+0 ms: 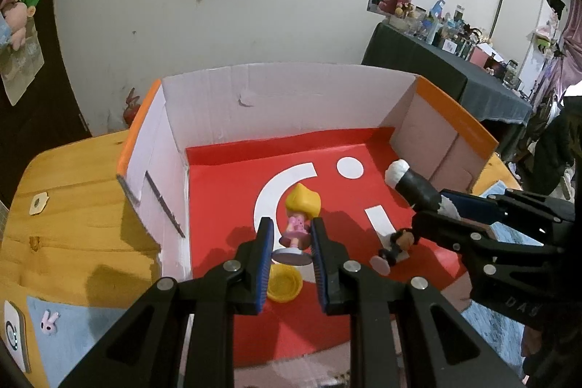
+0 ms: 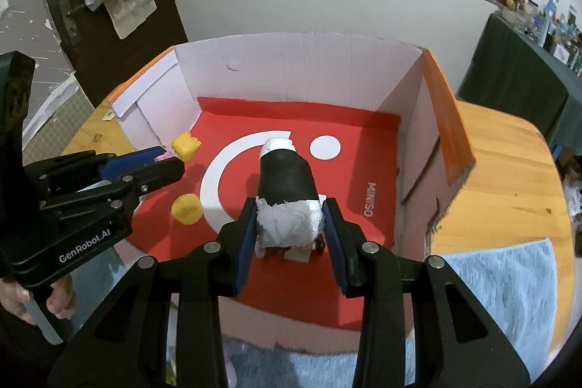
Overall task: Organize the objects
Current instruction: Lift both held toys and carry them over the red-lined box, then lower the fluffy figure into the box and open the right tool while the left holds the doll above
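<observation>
My left gripper [image 1: 291, 224] is shut on a small figurine [image 1: 300, 213] with yellow hair, a pink dress and a round grey base, held upright over the red floor of the open cardboard box [image 1: 262, 97]. My right gripper [image 2: 291, 210] is shut on a black roll with white paper ends [image 2: 285, 180], pointing into the same box [image 2: 291, 60]. In the left wrist view the right gripper [image 1: 433, 208] and its roll [image 1: 411, 182] come in from the right. In the right wrist view the left gripper [image 2: 171, 160] holds the figurine [image 2: 185, 146] at the left.
A yellow cup [image 1: 285, 286] [image 2: 187, 209] lies on the box floor. A dark-haired figurine [image 1: 396, 242] lies tipped over beside it. The box stands on a wooden table [image 1: 72, 206] with a blue-grey cloth [image 2: 509, 286] at the front. Behind is a white wall.
</observation>
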`<state>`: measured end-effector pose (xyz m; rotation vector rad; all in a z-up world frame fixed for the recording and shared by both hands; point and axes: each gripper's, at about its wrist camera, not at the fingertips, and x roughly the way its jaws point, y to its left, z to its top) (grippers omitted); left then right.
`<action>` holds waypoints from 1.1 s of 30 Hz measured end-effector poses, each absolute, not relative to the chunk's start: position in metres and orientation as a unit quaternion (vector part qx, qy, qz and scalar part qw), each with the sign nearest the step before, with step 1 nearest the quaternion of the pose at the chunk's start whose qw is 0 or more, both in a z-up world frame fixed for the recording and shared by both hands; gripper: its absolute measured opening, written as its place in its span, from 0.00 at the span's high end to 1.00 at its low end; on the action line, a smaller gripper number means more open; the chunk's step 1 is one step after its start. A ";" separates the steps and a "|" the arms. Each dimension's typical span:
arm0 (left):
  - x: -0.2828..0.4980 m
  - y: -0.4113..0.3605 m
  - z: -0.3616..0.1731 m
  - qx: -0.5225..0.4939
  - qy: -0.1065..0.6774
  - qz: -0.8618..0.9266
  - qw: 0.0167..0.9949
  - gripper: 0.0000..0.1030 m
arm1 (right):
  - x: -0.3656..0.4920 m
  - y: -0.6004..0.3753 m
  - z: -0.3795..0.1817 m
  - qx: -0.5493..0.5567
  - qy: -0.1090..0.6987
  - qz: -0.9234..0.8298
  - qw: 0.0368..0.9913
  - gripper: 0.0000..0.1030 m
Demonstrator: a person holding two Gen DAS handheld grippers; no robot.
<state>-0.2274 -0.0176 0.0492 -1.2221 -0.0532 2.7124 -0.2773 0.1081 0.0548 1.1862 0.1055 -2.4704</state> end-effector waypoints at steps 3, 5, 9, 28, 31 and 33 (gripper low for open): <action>-0.235 -0.017 0.047 -0.416 -0.017 0.905 0.080 0.79 | -0.285 0.105 0.052 0.429 0.039 -0.881 0.197 0.67; -0.241 -0.017 0.045 -0.420 -0.018 0.904 0.079 0.79 | -0.289 0.103 0.051 0.432 0.040 -0.880 0.195 0.67; -0.248 -0.018 0.042 -0.426 -0.019 0.902 0.075 0.79 | -0.300 0.101 0.044 0.444 0.037 -0.875 0.191 0.67; -0.274 -0.023 0.008 -0.480 -0.032 0.874 0.063 0.79 | -0.317 0.107 0.014 0.490 0.029 -0.854 0.174 0.67; -0.275 -0.024 0.003 -0.483 -0.033 0.873 0.061 0.79 | -0.318 0.108 0.010 0.494 0.029 -0.852 0.172 0.67; -0.275 -0.024 0.001 -0.486 -0.032 0.871 0.060 0.79 | -0.317 0.109 0.009 0.495 0.030 -0.852 0.171 0.67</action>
